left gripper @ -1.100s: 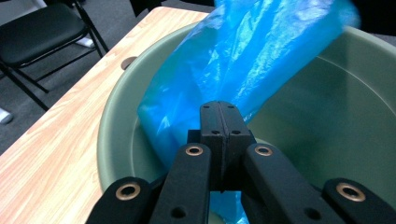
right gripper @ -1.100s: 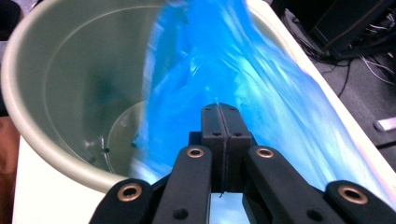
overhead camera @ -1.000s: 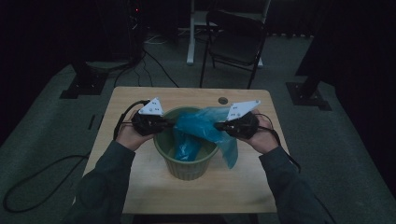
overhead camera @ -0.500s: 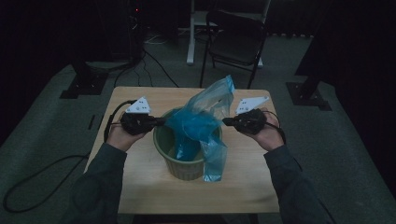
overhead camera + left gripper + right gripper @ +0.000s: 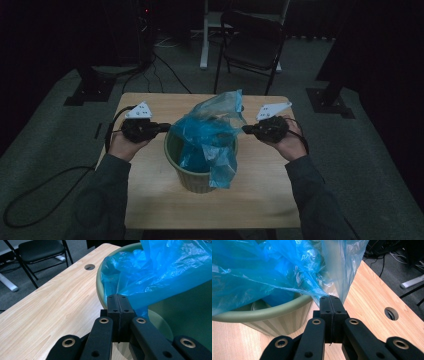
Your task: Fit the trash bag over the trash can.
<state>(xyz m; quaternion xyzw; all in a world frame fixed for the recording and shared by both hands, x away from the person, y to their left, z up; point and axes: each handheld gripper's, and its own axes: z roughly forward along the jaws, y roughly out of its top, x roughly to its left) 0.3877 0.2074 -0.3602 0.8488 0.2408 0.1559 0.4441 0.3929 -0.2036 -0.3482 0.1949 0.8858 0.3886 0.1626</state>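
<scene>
A green ribbed bin [image 5: 199,172] stands mid-table with a blue plastic bag [image 5: 210,137] billowing out of it. My left gripper [image 5: 167,127] is shut on the bag's edge at the bin's left rim [image 5: 100,290]; the blue film [image 5: 160,272] runs from its pressed jaw tips [image 5: 117,298]. My right gripper [image 5: 245,130] is shut on the bag's opposite edge to the right of the bin. There the film [image 5: 287,270] stretches from the closed tips [image 5: 329,300] over the bin's rim [image 5: 262,313]. A flap of the bag hangs down the bin's front.
The wooden table [image 5: 150,200] has a cable hole [image 5: 391,313] near its far edge. A black folding chair [image 5: 252,47] and a white stand leg [image 5: 203,55] sit behind the table. Cables trail over the grey floor at left.
Both grippers have drawn apart sideways, spreading the bag's mouth wider over the bin. The bag billowed upward and has partly settled.
</scene>
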